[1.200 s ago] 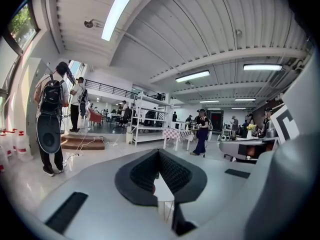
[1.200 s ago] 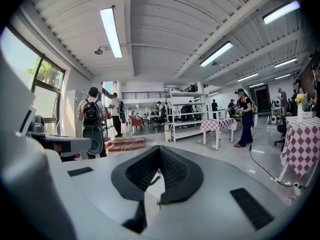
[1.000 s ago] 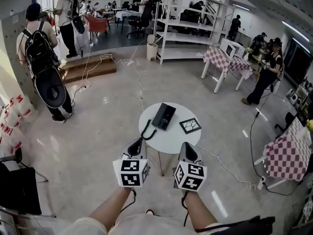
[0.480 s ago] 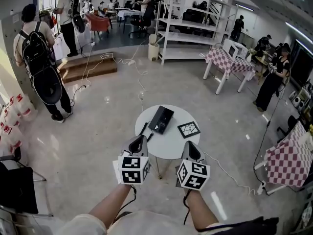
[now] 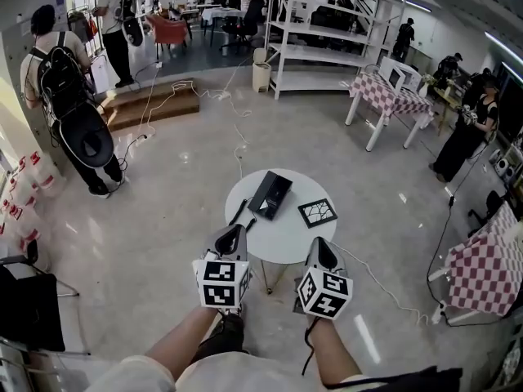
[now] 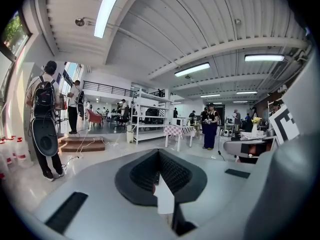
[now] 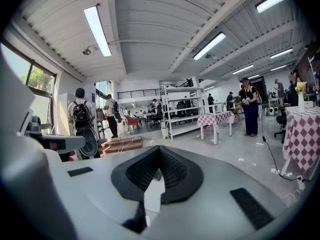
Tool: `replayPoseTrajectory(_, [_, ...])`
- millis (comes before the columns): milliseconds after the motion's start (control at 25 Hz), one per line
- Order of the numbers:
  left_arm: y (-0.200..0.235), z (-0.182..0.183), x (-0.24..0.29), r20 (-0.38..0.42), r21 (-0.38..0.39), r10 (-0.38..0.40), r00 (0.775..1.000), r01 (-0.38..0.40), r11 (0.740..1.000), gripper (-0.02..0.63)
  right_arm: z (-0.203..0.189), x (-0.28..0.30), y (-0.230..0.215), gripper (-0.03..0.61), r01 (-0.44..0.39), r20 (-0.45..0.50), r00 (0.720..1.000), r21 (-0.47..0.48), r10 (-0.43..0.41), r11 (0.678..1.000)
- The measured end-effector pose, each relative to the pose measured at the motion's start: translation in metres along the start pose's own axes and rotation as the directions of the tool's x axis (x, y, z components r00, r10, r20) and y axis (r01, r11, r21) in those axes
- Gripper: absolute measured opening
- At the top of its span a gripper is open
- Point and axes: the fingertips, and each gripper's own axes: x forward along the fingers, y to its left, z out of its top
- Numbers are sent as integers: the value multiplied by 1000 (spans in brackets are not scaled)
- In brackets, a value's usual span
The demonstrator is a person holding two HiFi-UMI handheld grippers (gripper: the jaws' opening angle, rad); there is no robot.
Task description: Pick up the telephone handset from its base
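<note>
A black telephone lies on a small round white table in the head view, its handset resting on the base and a black cord trailing off the table's left edge. My left gripper is shut and empty at the table's near left edge. My right gripper is shut and empty at the near right edge. Both point toward the table, short of the phone. In the left gripper view the jaws are pressed together with nothing between them. The right gripper view shows the same of its jaws.
A black tile with a white pattern lies on the table right of the phone. A person with a backpack stands far left. White shelving and checkered tables stand behind. Cables run across the floor at right.
The table and phone have come closer in the head view. Both grippers have moved forward to the table's near edge, still shut.
</note>
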Motion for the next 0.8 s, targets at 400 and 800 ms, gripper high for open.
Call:
replayPoseTrajectory(400, [6, 4, 48, 6, -6, -33, 999, 33, 999, 4, 10, 36, -10, 21, 33, 15, 999, -14, -33, 999])
replayPoseTrajectory(800, [35, 20, 97, 11, -1, -53, 999, 53, 999, 4, 25, 92, 7, 21, 16, 14, 1000, -13, -16, 1000])
